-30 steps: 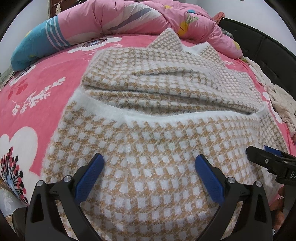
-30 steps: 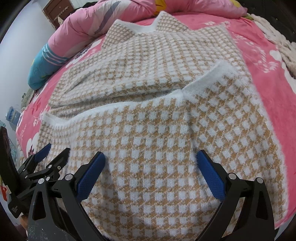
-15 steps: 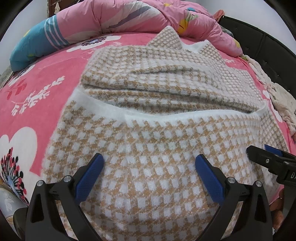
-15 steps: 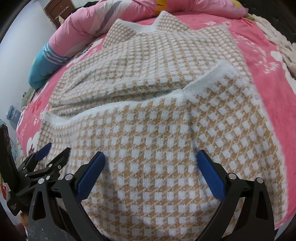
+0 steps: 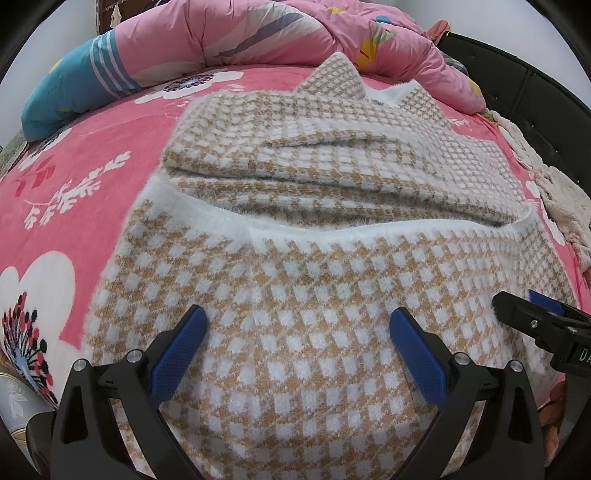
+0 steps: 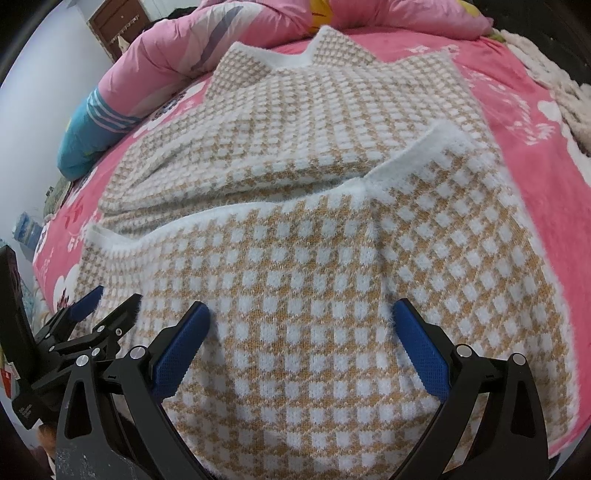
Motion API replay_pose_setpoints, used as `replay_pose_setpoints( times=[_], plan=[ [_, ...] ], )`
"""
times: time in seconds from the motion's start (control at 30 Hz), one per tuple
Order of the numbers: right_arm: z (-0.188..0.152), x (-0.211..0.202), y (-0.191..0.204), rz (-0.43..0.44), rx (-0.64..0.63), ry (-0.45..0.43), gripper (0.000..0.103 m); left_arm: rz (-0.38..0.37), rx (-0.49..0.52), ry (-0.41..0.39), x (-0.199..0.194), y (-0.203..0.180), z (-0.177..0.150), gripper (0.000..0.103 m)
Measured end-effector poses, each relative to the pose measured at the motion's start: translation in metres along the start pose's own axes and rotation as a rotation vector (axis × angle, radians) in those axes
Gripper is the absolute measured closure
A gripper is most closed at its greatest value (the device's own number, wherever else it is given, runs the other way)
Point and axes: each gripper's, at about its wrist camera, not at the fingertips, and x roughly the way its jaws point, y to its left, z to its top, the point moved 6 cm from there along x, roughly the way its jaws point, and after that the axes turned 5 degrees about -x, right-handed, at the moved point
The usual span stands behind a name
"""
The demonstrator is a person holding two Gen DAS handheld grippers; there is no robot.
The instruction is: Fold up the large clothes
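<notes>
Left to right. One rolled pink quilt (image 5: 258, 33) with a teal striped end, lying along the far edge of one pink floral bedsheet (image 5: 74, 177). One tan-and-white checked sweater (image 5: 314, 280) spread flat mid-bed, near half folded up over the far half, white ribbed hem (image 5: 332, 230) running across the middle, two collar points at the far end. One cream fuzzy blanket (image 5: 561, 206) bunched at the right bed edge, next to the black bed frame (image 5: 535, 92).

Two grippers, both low over the near part of the sweater. Left gripper (image 5: 299, 350): two blue pads (image 5: 177, 354) spread wide, fabric between them, nothing pinched. Also visible at left edge of the right wrist view (image 6: 107, 302), tips apart there too. Right gripper (image 6: 301, 345): two blue pads (image 6: 421, 354) spread equally wide, tips touching or just above the knit, cannot tell which, nothing gripped. Seen side-on at right edge of left wrist view (image 5: 532, 314), over the sweater's right edge.
</notes>
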Motion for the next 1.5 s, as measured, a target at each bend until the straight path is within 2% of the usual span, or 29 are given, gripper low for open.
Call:
replay_pose_setpoints(
  times=[1.5],
  plan=[
    [-0.0079,-0.0024,0.0007,0.011,-0.008,-0.013,0.008,0.003,0.001,-0.007,-0.0013,-0.0016,-0.0022,0.005]
  ],
)
